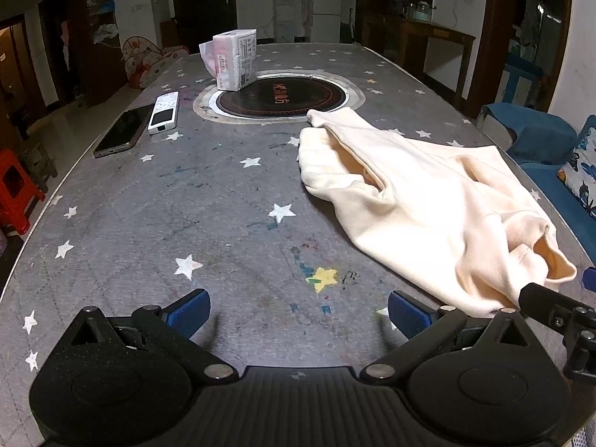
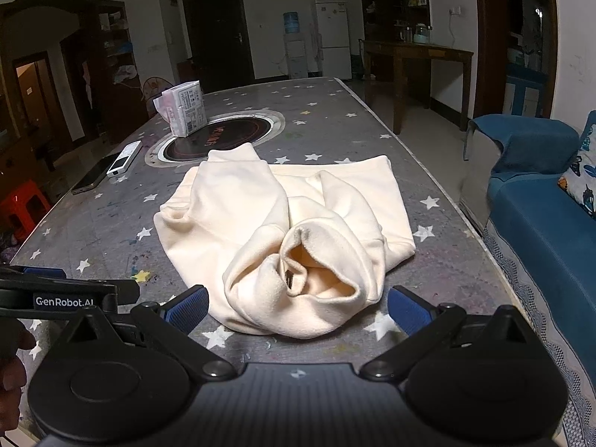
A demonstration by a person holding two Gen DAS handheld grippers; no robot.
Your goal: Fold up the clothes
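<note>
Cream fleece, a sweatshirt [image 2: 283, 231], is laid crumpled on the star-patterned surface [image 2: 335, 130], just this side of the round hotplate [image 2: 219, 138], sleeves tucked over the body. The right gripper [image 2: 298, 307] is held just before its near collar, jaws wide and empty, seemingly readied for a grasp. The left gripper [image 1: 298, 311], likewise wide and empty, is kept beside the garment.

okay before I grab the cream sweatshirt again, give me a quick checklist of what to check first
1. Left gripper open and holding nothing: ok.
2. Right gripper open, facing the collar: ok.
3. Cream sweatshirt fully on the table: ok.
4. Sleeves folded in over the body: ok, though bunched.
5. Phone, remote and tissue pack apart from the cloth: ok.
6. Hem lying flat: cannot tell.
</note>
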